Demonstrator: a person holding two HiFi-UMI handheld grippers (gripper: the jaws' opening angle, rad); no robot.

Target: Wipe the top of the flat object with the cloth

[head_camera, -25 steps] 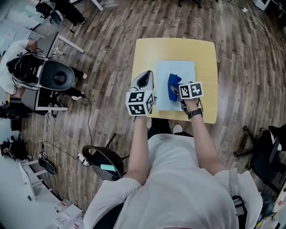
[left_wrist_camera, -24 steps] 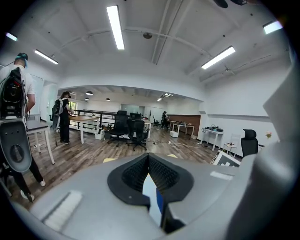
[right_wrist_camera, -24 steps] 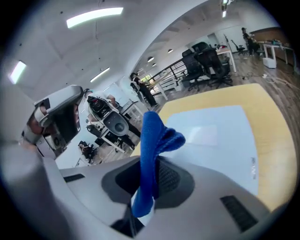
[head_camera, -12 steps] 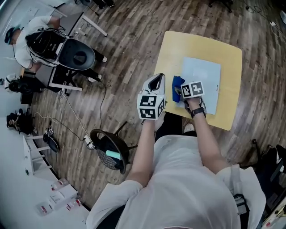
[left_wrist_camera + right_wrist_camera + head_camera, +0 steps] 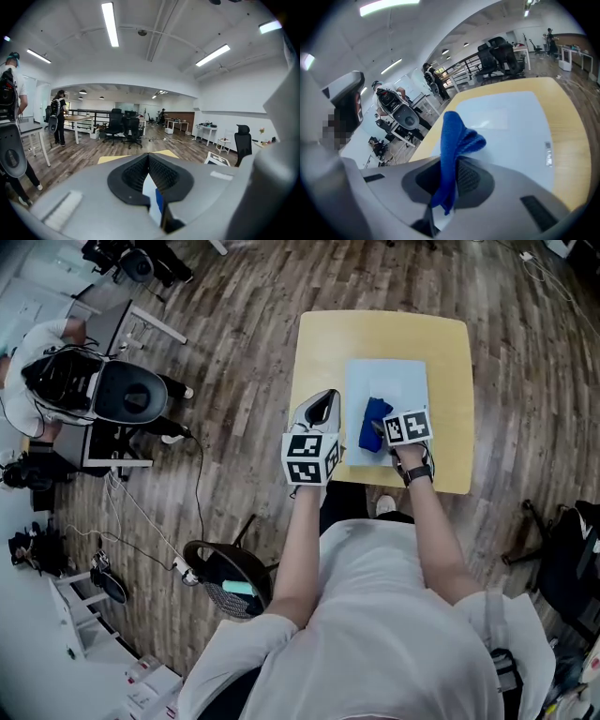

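Right gripper (image 5: 380,430) clamped on a blue cloth (image 5: 372,420), cloth over the near left corner of a pale flat sheet (image 5: 398,381), sheet lying mid-table (image 5: 375,334), left gripper (image 5: 322,407) closed and empty at the table's near left corner.

No text, brand or number can be read. A small label (image 5: 548,153) is seen on the pale flat object (image 5: 506,133), but its print is too small.

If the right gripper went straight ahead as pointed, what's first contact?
Probably the pale blue board: the blue cloth pinched in the right gripper leads and hangs just over its top. Depth unclear.
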